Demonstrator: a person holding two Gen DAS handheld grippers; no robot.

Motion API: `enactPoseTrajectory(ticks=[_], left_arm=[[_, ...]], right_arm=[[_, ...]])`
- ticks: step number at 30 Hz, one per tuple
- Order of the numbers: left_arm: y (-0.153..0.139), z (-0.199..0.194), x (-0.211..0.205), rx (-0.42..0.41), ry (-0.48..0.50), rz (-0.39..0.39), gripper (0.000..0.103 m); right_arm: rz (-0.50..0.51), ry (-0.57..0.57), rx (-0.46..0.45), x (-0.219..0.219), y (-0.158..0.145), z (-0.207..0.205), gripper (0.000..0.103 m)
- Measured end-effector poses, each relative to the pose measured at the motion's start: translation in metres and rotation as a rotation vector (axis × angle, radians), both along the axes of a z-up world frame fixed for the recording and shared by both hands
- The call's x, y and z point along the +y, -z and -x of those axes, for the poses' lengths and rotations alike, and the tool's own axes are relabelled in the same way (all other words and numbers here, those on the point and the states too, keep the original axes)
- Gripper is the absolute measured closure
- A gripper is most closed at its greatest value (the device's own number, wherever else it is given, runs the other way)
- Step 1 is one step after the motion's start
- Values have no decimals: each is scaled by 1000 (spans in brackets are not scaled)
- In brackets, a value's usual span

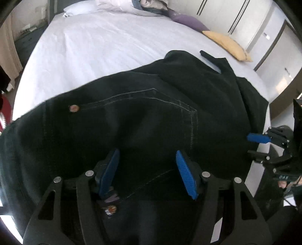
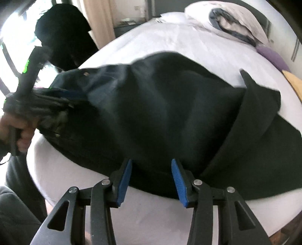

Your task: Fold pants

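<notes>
Black jeans [image 1: 151, 116] lie bunched on the white bed [image 1: 94, 47], with a metal rivet [image 1: 74, 108] and pocket stitching showing. My left gripper [image 1: 147, 160] is open, its blue pads [image 1: 111, 169] over the waist area, nothing between them. In the right wrist view the jeans [image 2: 160, 113] form a dark heap. My right gripper [image 2: 151, 169] is open at the heap's near edge, with its blue pads [image 2: 177, 181] beside the cloth. The left gripper [image 2: 62, 98] shows blurred at the heap's left end. The right gripper [image 1: 258, 138] shows at the jeans' right edge.
Pillows and bundled clothes [image 1: 147, 5] lie at the head of the bed, with a purple cushion [image 1: 188, 18] and a yellow cushion [image 1: 226, 45] along its right side. White wardrobe doors [image 1: 245, 18] stand beyond. A curtain and window [image 2: 94, 18] are on the left.
</notes>
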State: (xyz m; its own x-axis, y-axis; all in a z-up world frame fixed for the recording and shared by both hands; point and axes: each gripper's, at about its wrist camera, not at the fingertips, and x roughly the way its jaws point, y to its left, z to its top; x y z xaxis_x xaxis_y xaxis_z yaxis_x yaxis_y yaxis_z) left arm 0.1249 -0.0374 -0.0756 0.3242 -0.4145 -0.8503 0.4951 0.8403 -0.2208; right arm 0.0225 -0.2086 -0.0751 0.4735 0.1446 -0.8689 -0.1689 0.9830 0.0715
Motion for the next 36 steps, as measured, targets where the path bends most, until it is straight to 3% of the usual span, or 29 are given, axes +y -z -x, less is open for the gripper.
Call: enactPoseTrajectory(ticks=[3, 8, 10, 13, 14, 19, 21, 22, 24, 27, 29, 36], left_arm=[[-8, -3, 2, -5, -40, -38, 41], [-46, -5, -44, -71, 24, 52, 42], [-41, -13, -67, -60, 59, 59, 42], [1, -30, -83, 48, 52, -4, 43], [6, -33, -81, 35, 53, 13, 43], [-16, -40, -93, 7, 36, -75, 43], [-41, -47, -103, -16, 44, 39, 43], [-44, -49, -108, -30, 50, 51, 43], [-41, -53, -127, -37, 76, 44, 43], [-8, -65, -142, 52, 54, 22, 43], [7, -65, -143, 38, 49, 21, 43], [18, -49, -135, 19, 52, 46, 43]], right_arm=[[-14, 34, -1, -11, -3, 5, 57], [-124, 47, -41, -15, -19, 0, 57], [-92, 31, -23, -9, -12, -6, 57], [-62, 36, 11, -11, 1, -5, 58], [-69, 43, 9, -15, 1, -4, 60], [-105, 161, 1, -67, -18, 16, 64], [-149, 246, -47, -99, -39, 13, 63], [-149, 274, -62, -108, -45, 9, 63], [-149, 332, -96, -133, -61, -10, 59], [-50, 368, -130, -148, -77, -49, 59], [-7, 362, -137, -150, -83, -81, 58], [148, 339, -21, -141, -49, -179, 57]])
